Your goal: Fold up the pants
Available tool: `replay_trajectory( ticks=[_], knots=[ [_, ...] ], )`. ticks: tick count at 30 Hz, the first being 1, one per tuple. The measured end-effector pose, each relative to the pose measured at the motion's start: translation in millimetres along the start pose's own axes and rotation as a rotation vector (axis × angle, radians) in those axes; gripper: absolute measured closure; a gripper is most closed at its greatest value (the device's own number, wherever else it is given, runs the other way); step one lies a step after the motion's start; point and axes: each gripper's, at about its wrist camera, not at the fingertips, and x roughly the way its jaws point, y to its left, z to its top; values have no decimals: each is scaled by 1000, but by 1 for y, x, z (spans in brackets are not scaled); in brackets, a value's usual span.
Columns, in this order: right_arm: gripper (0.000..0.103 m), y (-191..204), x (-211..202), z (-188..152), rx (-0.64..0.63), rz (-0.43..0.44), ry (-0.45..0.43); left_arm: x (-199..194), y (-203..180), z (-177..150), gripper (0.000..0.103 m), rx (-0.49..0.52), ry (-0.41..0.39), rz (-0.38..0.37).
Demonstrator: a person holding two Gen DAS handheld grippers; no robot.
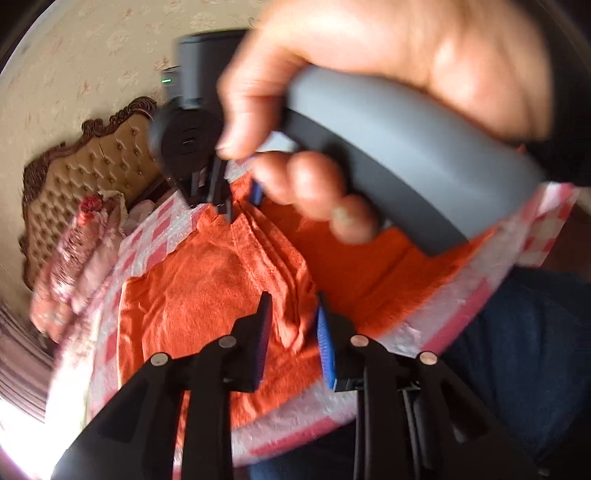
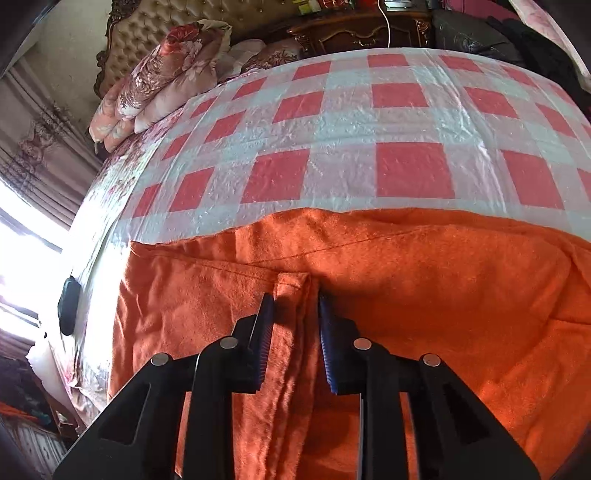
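Note:
Orange fleece pants point(image 2: 443, 295) lie spread on the red-and-white checked bed cover point(image 2: 343, 122). In the right wrist view, my right gripper point(image 2: 295, 332) is shut on a raised lengthwise fold of the cloth, which fills the gap between its pads. The left wrist view is blurred. There the pants point(image 1: 207, 291) lie under my left gripper point(image 1: 293, 332), whose jaws stand a little apart over a ridge of cloth without pressing on it. A hand point(image 1: 332, 74) holds the right gripper point(image 1: 240, 201) at the far edge of the pants.
Flowered pillows point(image 2: 159, 77) are piled at the tufted headboard point(image 1: 92, 173). A dark wooden nightstand point(image 2: 362, 29) stands behind the bed. A black object point(image 2: 68, 310) lies at the bed's left edge by the bright window. The person's dark-clothed leg point(image 1: 517, 350) is at the near edge.

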Motion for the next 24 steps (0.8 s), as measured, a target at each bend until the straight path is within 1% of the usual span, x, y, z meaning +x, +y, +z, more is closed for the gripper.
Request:
replay_trajectory(
  ticks=[3,5,8,9,10,12,14,15,16,17,18,19,20,22,24],
  knots=[
    [75,-6,-15,-6,3,-6,-13,-21,12,-8,77,-75,-34,-15],
    [75,-11,-24,-15,28,44,-2,-29,19,-9,77,-120,-61,-24],
    [75,-12,-34,-27,44,85,5,-40,27,-6,77,-156,-98,-46],
    [75,-12,-35,-34,50,86,21,-39,28,-4,77,-161,-90,-41],
    [75,-15,-36,-40,61,83,36,-34,24,-3,78,-139,-65,-44],
    [75,-21,-38,-54,107,86,64,-24,14,-4,80,-93,-45,-45],
    [75,-26,-41,-66,165,120,94,-15,6,-5,82,-68,-24,-45],
    [75,-29,-43,-75,201,158,107,-9,7,-5,83,-70,-10,-52],
    [75,-33,-44,-83,251,219,125,-5,7,-7,86,-74,-3,-54],
    [73,-35,-44,-89,286,260,139,-3,9,-7,86,-84,2,-49],
    [73,-38,-41,-96,337,306,162,0,11,-7,93,-95,12,-52],
    [72,-40,-38,-101,371,334,180,1,13,-7,96,-112,18,-70],
    [72,-41,-34,-106,386,341,189,2,15,-6,96,-126,21,-76],
    [72,-44,-33,-109,410,356,180,3,15,-7,97,-129,25,-79],
    [72,-46,-35,-110,427,358,173,-4,18,-6,98,-148,6,-72]
  ],
)
